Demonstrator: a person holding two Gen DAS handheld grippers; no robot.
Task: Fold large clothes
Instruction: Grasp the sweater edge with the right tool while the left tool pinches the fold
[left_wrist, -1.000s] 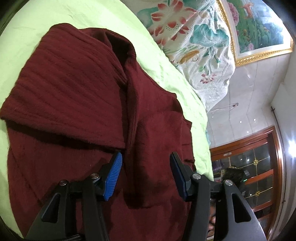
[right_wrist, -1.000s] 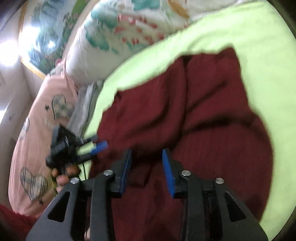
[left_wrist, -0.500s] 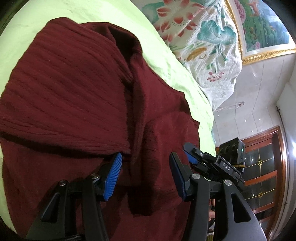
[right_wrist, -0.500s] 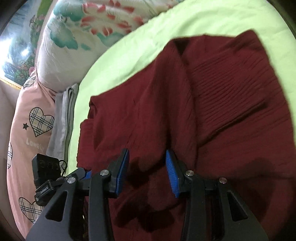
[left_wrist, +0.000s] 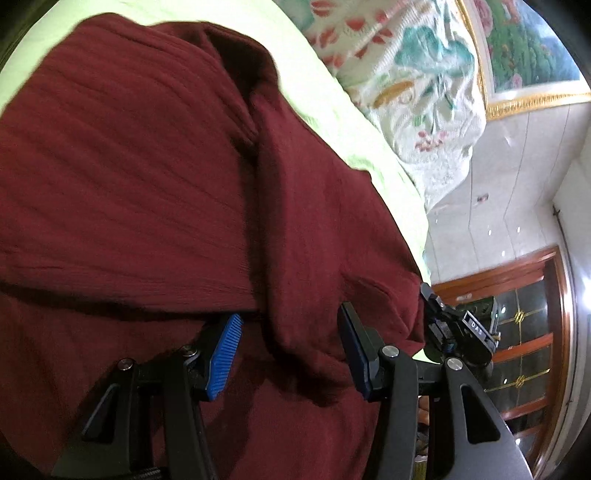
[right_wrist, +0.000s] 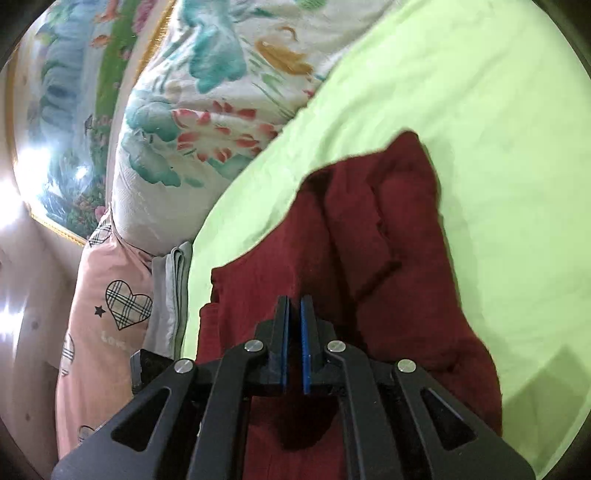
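Observation:
A dark red knitted sweater (left_wrist: 147, 192) lies partly folded on a light green bedsheet (left_wrist: 332, 99). My left gripper (left_wrist: 291, 343) is open, its blue pads either side of a raised fold of the sweater near its lower edge. My right gripper (right_wrist: 294, 325) is shut on the sweater (right_wrist: 373, 236) at its near edge, the blue pads almost together with red cloth between them. The right gripper's body also shows at the right in the left wrist view (left_wrist: 458, 332).
A floral quilt (right_wrist: 221, 103) is piled at the head of the bed. A pink heart-print pillow (right_wrist: 110, 306) and folded grey cloth (right_wrist: 173, 295) lie left of the sweater. A framed painting (left_wrist: 524, 48) and a wooden glass cabinet (left_wrist: 524, 332) stand beyond the bed.
My right gripper has closed on the sweater's edge; it was open before. My left gripper has moved closer over the raised fold and stays open.

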